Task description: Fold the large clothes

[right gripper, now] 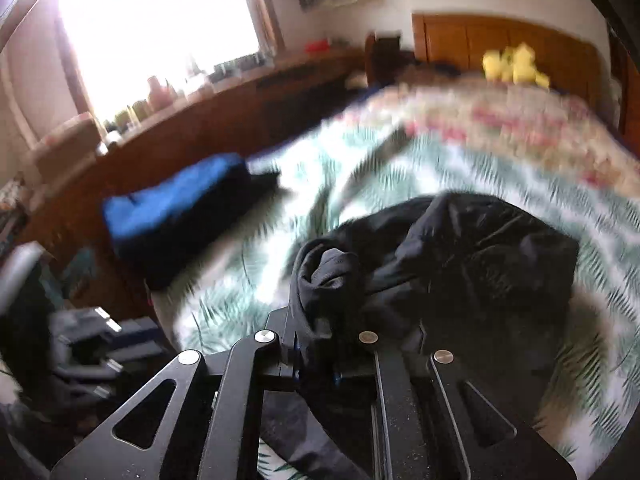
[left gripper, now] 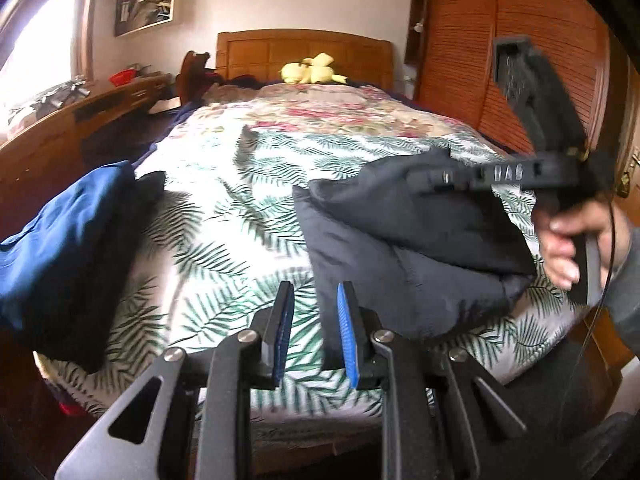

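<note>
A black garment lies bunched on the leaf-print bedspread. My right gripper is shut on a gathered fold of the black garment and holds it up off the bed. In the left wrist view the right gripper reaches in from the right, held by a hand, with the cloth draped from its tip. My left gripper hovers over the near edge of the bed. Its blue pads stand a little apart, with nothing clamped between them.
A folded blue garment rests on a dark one at the bed's left edge. A yellow plush toy sits by the wooden headboard. A long wooden desk runs along the left, a slatted wardrobe along the right.
</note>
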`<state>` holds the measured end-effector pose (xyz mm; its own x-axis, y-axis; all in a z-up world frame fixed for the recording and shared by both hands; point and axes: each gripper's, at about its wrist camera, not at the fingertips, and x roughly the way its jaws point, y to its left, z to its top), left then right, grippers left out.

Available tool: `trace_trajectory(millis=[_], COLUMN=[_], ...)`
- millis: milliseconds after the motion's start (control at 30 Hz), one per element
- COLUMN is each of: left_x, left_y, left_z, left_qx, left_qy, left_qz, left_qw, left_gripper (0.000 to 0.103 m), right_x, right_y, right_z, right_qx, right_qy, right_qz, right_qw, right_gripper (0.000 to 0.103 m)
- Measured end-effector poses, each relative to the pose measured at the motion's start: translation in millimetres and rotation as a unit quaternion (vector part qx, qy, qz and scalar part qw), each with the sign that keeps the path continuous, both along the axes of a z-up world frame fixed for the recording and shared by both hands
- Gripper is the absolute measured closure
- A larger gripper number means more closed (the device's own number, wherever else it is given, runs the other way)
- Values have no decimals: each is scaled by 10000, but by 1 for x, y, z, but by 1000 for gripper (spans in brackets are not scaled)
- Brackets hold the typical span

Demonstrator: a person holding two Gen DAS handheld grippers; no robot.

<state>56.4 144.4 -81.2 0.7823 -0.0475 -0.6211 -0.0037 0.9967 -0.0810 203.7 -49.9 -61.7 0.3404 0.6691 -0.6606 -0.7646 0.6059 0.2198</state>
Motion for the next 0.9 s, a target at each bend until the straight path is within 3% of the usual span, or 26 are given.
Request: trace_trajectory(millis=[67, 167, 233, 300, 467, 600, 767, 900], left_x=[-2, -2, -2, 2, 12, 20, 36, 50], left_y=[4, 6, 5, 1, -14, -25, -41, -55], left_z=[0, 1, 3, 5, 12, 22, 39, 47], left_qx=[34, 17, -27, -55, 7, -54, -105, -97], left_qy=[-9, -46, -73, -80, -157, -252, -399, -472], left_qz=[48, 63, 29, -39, -241, -403, -603, -755], left_qw=[10000, 10000, 10000, 9999, 9996, 9989, 9973, 9960], left_gripper=[83, 83, 83, 83, 83, 83, 82, 80], right_x=[1, -1, -2, -3, -14, -20, -12, -6], right_y=[6, 4, -2, -9, -38, -68, -95, -107], right_z=[-16, -15, -8, 1, 18, 15, -11, -43], right_qx=[-106, -101, -66, -171, 66, -105, -491, -503], right_qy=[196, 138, 163, 31, -128, -381, -287, 303], right_qz=[5, -35, -87, -202, -312, -507, -788, -768], right_qw=[9998, 9998, 9998, 9996, 9994, 9979, 9953, 9953], right_gripper=[92, 90, 84, 72, 60, 59, 59, 59])
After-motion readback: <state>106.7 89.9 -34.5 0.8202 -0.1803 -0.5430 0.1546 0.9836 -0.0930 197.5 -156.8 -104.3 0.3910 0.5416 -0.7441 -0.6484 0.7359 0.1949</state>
